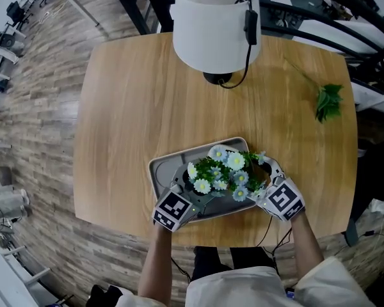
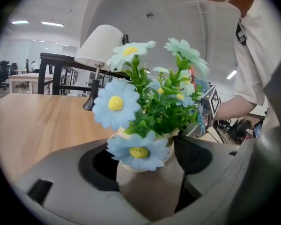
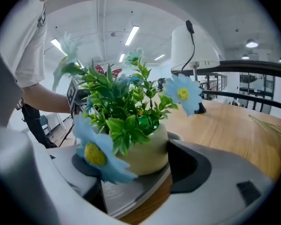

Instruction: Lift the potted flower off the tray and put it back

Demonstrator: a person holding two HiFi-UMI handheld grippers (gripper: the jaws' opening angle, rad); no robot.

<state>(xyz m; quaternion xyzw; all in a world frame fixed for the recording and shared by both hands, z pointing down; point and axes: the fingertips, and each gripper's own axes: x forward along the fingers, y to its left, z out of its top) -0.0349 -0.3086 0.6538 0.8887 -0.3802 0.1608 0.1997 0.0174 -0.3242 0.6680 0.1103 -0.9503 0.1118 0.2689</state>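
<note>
The potted flower (image 1: pixel 225 171), blue and white daisies over green leaves in a cream pot, stands on the grey tray (image 1: pixel 165 165) near the table's front edge. My left gripper (image 1: pixel 187 194) reaches in from the left and my right gripper (image 1: pixel 264 183) from the right, one on each side of the pot. In the left gripper view the pot (image 2: pixel 150 186) sits between wide jaws with a dark gap beside it. In the right gripper view the pot (image 3: pixel 143 151) rests on the tray (image 3: pixel 131 191), and the pads stand off it. Both grippers are open.
A lamp with a white shade (image 1: pixel 216 24), a black base (image 1: pixel 217 77) and a hanging cord stands at the back of the wooden table (image 1: pixel 128 107). A loose green sprig (image 1: pixel 328 101) lies at the right back. The tray sits close to the table's front edge.
</note>
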